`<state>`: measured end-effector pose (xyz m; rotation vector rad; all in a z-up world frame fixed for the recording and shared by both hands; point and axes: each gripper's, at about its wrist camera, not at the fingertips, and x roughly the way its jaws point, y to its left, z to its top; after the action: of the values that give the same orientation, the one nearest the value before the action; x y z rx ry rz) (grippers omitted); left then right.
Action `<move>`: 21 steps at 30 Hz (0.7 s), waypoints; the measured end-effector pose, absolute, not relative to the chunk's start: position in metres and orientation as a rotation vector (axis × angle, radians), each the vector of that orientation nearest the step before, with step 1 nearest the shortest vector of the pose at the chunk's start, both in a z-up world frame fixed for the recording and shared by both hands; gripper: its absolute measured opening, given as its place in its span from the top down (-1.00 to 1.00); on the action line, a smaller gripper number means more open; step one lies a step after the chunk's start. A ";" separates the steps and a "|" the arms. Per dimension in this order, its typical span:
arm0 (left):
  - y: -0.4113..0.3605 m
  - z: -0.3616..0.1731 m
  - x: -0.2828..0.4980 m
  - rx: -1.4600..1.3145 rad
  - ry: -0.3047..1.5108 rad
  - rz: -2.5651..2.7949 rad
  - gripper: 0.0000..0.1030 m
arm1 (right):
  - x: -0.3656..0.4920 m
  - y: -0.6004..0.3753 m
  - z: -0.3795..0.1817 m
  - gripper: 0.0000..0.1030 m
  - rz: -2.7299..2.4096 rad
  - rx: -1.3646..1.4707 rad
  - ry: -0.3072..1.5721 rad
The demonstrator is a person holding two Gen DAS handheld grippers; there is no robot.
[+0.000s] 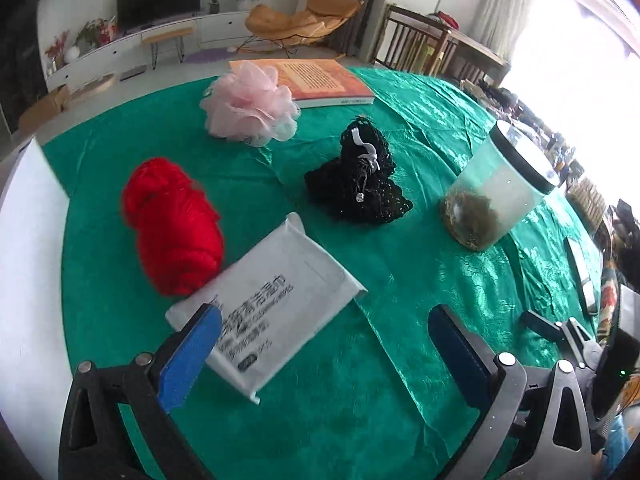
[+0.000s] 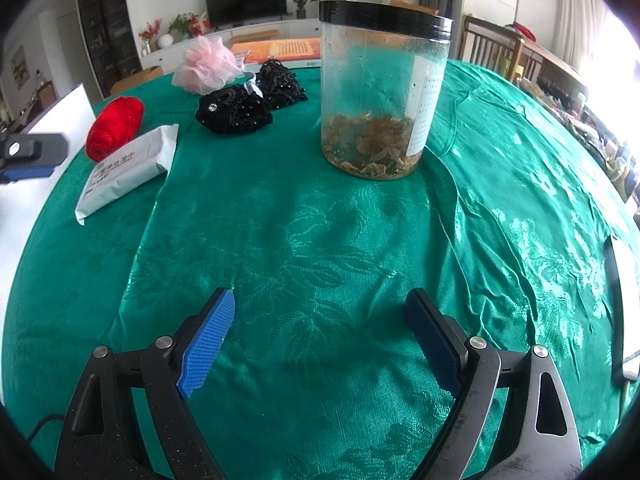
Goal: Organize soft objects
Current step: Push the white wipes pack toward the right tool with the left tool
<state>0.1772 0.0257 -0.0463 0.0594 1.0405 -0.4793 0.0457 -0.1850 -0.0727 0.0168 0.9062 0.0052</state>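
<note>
On the green tablecloth (image 1: 360, 360) lie a red yarn ball (image 1: 172, 228), a pink mesh bath puff (image 1: 250, 106), a black beaded lace piece (image 1: 360, 172) and a white pack of wet wipes (image 1: 268, 300). My left gripper (image 1: 324, 344) is open, its left finger just over the pack's near corner. My right gripper (image 2: 320, 332) is open and empty over bare cloth (image 2: 320, 240). The right wrist view also shows the yarn (image 2: 114, 126), puff (image 2: 208, 64), lace (image 2: 244, 106) and wipes (image 2: 128, 168) at far left.
A clear jar with a black lid (image 2: 380, 92) stands ahead of my right gripper; it also shows in the left wrist view (image 1: 496, 188). An orange book (image 1: 316, 80) lies at the far edge. A white board (image 1: 28, 260) sits at left.
</note>
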 end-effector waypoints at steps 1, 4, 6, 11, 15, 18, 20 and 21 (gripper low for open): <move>0.015 -0.058 0.189 0.090 1.068 -0.489 -0.99 | 0.046 -0.185 -0.073 -0.74 0.005 0.017 0.906; -0.003 -0.075 0.214 0.217 1.057 -0.419 -0.99 | 0.045 -0.185 -0.073 -0.74 0.006 0.018 0.906; -0.004 -0.079 0.224 0.210 1.068 -0.408 -0.99 | 0.046 -0.184 -0.073 -0.74 0.006 0.018 0.906; -0.001 -0.081 0.201 0.032 1.204 -0.617 -0.99 | 0.044 -0.184 -0.072 -0.74 0.005 0.016 0.906; 0.001 -0.071 0.170 -0.261 1.313 -0.870 -0.99 | 0.044 -0.184 -0.072 -0.74 0.005 0.018 0.906; 0.016 -0.050 0.152 -0.260 1.208 -0.767 -0.99 | 0.043 -0.184 -0.072 -0.74 0.006 0.024 0.904; 0.030 -0.041 0.138 -0.193 1.141 -0.623 -0.99 | 0.043 -0.184 -0.071 -0.74 0.007 0.027 0.903; 0.036 -0.040 0.129 -0.151 1.119 -0.557 -0.99 | 0.043 -0.184 -0.071 -0.74 0.007 0.027 0.903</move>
<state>0.1288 0.0364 -0.0398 -0.1505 1.1193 -0.5572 0.0427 -0.1841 -0.0714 0.0268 0.9033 0.0067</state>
